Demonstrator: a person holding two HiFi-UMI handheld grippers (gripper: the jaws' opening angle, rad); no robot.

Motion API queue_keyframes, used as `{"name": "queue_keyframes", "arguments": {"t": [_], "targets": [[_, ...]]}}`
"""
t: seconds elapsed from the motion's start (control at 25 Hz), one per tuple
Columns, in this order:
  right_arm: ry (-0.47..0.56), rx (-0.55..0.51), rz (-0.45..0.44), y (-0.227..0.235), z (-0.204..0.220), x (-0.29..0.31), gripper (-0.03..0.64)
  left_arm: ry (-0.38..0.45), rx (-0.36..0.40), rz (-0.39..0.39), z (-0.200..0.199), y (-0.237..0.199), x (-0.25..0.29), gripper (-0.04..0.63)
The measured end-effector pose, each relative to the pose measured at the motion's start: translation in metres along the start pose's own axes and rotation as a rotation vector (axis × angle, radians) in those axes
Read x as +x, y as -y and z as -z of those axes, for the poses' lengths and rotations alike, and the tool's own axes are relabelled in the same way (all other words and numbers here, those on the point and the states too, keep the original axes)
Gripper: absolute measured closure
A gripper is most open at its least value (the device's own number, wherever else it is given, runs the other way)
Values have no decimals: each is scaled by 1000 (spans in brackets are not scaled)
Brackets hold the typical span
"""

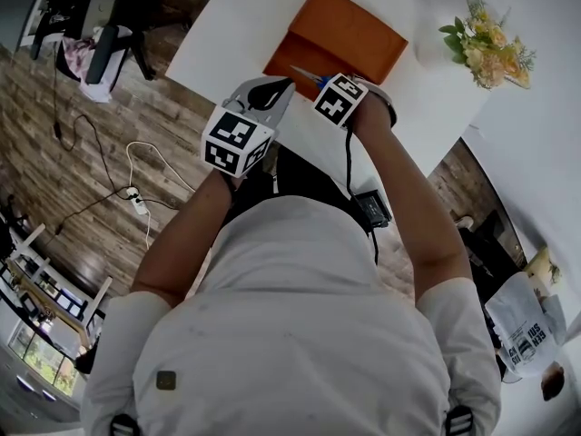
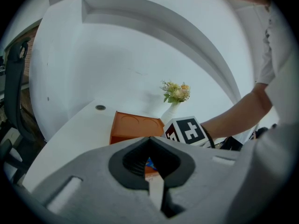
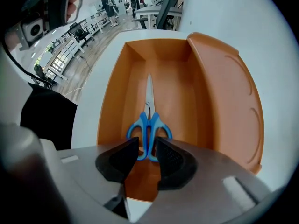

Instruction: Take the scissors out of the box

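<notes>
Blue-handled scissors (image 3: 148,125) lie lengthwise in an open orange box (image 3: 117,92), blades pointing away, with the lid (image 3: 233,101) folded out to the right. My right gripper (image 3: 147,155) reaches into the near end of the box, and its dark pads close on the ends of the scissor handles. From the head view the right gripper (image 1: 320,82) sits at the box's (image 1: 349,34) near edge, the blade (image 1: 301,71) sticking out leftward. My left gripper (image 1: 272,91) hovers just left of it, jaws together, holding nothing. The left gripper (image 2: 150,160) faces the box (image 2: 133,127).
The box rests on a white table (image 1: 236,25). A vase of flowers (image 1: 486,44) stands to the right behind the box. Wooden floor, cables and an office chair (image 1: 100,48) lie off the table's left edge.
</notes>
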State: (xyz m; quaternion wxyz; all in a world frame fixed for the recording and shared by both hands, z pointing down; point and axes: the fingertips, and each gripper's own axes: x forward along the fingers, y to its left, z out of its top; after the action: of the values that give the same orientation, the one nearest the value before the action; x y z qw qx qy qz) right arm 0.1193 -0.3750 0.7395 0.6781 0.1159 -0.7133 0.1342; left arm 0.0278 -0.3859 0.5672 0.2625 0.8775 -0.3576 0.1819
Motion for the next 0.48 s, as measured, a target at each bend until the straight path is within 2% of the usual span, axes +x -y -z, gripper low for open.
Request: {"name": "queue_keyframes", "arguments": {"t": [0.32, 0.48], "targets": [[-41, -1, -6, 3, 1, 3, 488, 8, -12, -11, 2, -5, -8, 592], [-44, 6, -17, 6, 1, 4, 511, 12, -12, -16, 3, -4, -12, 592]]}}
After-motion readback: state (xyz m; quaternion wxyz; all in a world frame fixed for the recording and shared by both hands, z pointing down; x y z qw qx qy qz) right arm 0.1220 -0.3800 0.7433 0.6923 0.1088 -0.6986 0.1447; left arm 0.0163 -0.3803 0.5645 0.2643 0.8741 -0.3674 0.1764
